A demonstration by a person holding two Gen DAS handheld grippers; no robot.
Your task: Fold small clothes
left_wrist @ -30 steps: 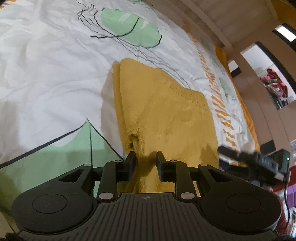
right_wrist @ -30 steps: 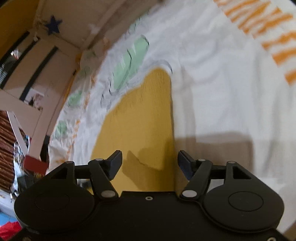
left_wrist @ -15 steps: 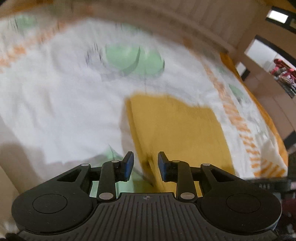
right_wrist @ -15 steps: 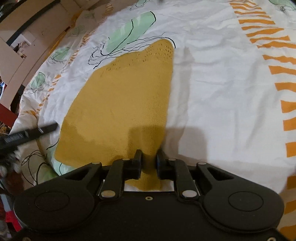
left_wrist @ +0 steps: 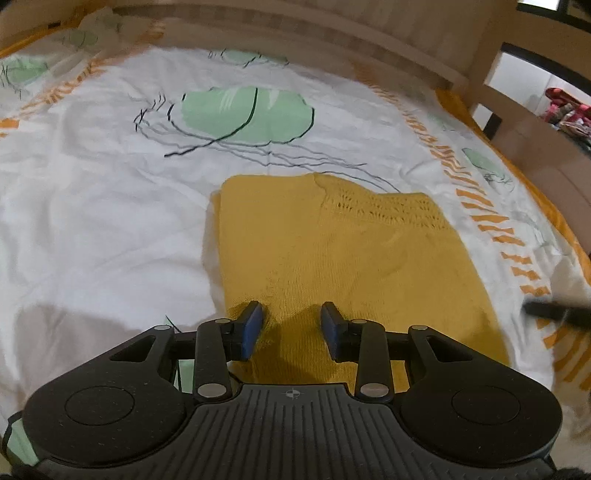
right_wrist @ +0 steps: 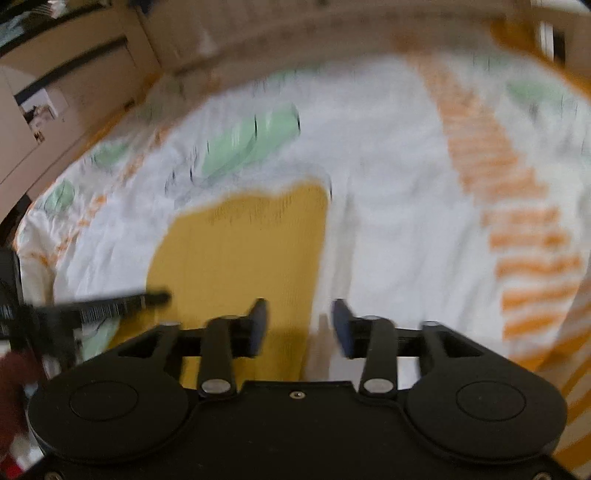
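A yellow knitted garment (left_wrist: 332, 251) lies folded flat on the white patterned bedsheet (left_wrist: 92, 206). My left gripper (left_wrist: 291, 328) hovers over its near edge; its jaws are opening and nothing is between the pads. In the blurred right wrist view the same garment (right_wrist: 240, 251) lies ahead and to the left. My right gripper (right_wrist: 299, 325) is above the garment's near right corner, jaws opening, with nothing held. The other gripper's finger (right_wrist: 110, 304) shows at the left of that view, and a dark finger (left_wrist: 554, 312) shows at the right of the left wrist view.
The sheet has green leaf prints (left_wrist: 247, 114) and orange stripes (left_wrist: 491, 225) along the right side. A wooden bed frame (left_wrist: 332, 33) runs along the far edge. Doorways and furniture (left_wrist: 535, 92) lie beyond at the right.
Both grippers let go of the garment's near edge and pulled back and up. The right gripper closed on the cloth half a second ago and now stands apart. The garment lies flat.
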